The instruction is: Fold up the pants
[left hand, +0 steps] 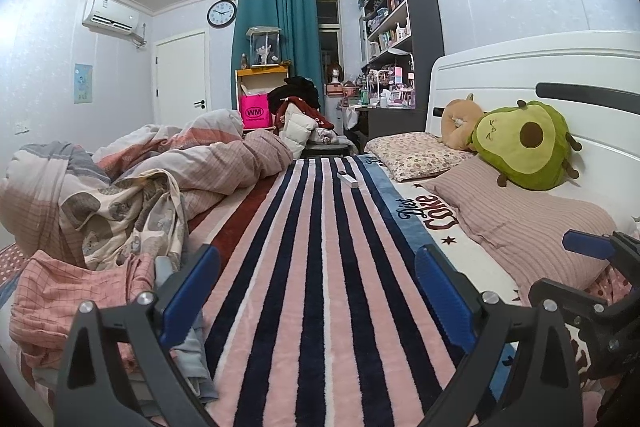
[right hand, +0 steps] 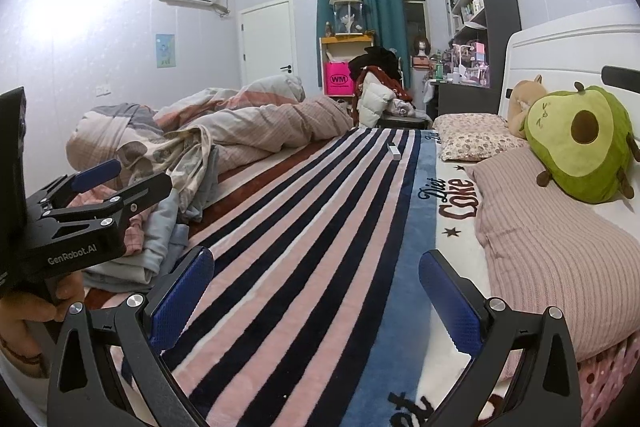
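A loose pile of clothes lies at the bed's left side: a pink checked garment (left hand: 68,291), a pale blue-grey one (left hand: 188,355) and a cream patterned one (left hand: 132,223). Which of them is the pants I cannot tell. My left gripper (left hand: 318,295) is open and holds nothing; it hovers low over the striped blanket (left hand: 320,227), its left finger (left hand: 192,291) by the pile's edge. My right gripper (right hand: 316,303) is open too, over the same blanket (right hand: 304,219). In the right wrist view the left gripper (right hand: 132,181) sits just before the pale blue garment (right hand: 160,239), held by a hand (right hand: 28,311).
A crumpled duvet (left hand: 208,163) fills the bed's far left. Pillows (left hand: 520,219) and an avocado plush (left hand: 528,143) lie along the white headboard (left hand: 500,75) on the right. A small white box (left hand: 348,180) rests on the blanket farther ahead. Shelves and clutter stand beyond the bed.
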